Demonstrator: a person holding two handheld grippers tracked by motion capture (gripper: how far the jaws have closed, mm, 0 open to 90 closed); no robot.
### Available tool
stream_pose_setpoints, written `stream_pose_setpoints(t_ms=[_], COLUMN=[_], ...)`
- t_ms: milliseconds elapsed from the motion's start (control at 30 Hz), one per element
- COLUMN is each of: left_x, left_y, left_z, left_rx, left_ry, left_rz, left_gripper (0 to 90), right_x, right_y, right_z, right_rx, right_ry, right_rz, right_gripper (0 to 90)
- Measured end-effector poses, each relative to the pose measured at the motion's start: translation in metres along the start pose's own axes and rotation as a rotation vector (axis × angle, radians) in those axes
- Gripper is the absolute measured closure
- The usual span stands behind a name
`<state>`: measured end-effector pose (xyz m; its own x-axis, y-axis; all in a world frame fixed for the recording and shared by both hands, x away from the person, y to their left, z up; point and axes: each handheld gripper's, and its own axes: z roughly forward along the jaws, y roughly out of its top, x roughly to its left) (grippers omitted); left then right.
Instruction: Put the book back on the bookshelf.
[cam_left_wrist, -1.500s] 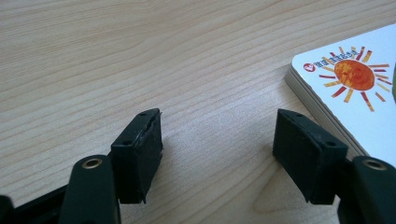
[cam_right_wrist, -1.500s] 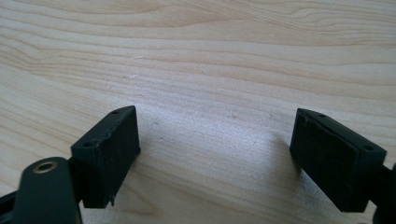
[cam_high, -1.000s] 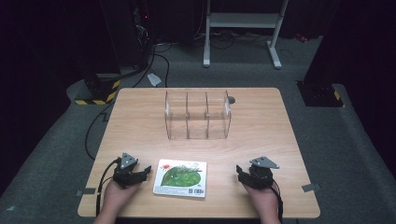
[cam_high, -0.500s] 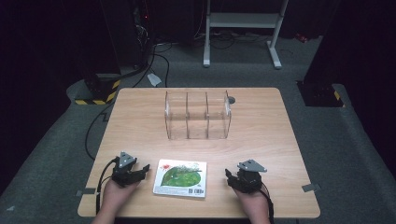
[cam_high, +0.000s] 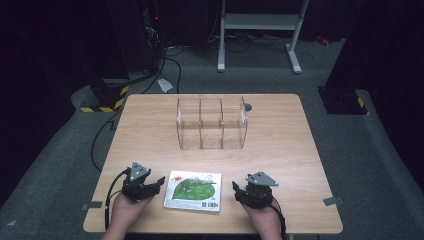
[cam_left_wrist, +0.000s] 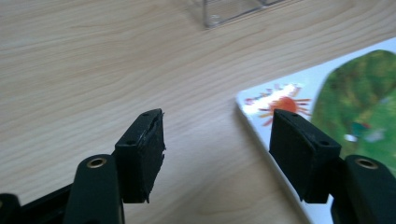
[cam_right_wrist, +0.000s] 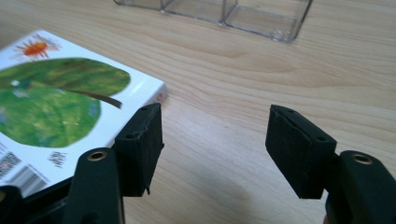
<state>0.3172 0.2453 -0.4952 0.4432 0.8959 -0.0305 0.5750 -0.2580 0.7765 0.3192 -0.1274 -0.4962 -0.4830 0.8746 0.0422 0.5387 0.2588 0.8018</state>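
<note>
The book lies flat at the lower centre of the high view on the counter, between the left tool at its left edge and the right tool just off its right edge. Both tools stand wide with nothing gripped; the jaws of each have just been closing. The book is a thin glossy rectangle, white with a green leaf; the counter is pale wood grain, and the clear three-compartment plastic organizer stands well apart above centre.
</note>
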Motion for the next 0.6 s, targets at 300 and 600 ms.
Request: stream_pose_setpoints(t_ms=[300,600], left_x=[-0.016,-0.025], left_y=[-0.012,-0.021], left_z=[0.013,0.018], left_rx=[0.005,0.034], left_ry=[-0.113,-0.142], left_rz=[-0.024,-0.043], left_gripper=[33.4,32.4], right_x=[0.021,0.049], right_y=[-0.002,-0.009], right_z=[0.005,0.018], right_rx=[-0.003,0.055], right_ry=[0.082,0.145], right_rz=[0.004,-0.037], right_gripper=[26.8,24.7])
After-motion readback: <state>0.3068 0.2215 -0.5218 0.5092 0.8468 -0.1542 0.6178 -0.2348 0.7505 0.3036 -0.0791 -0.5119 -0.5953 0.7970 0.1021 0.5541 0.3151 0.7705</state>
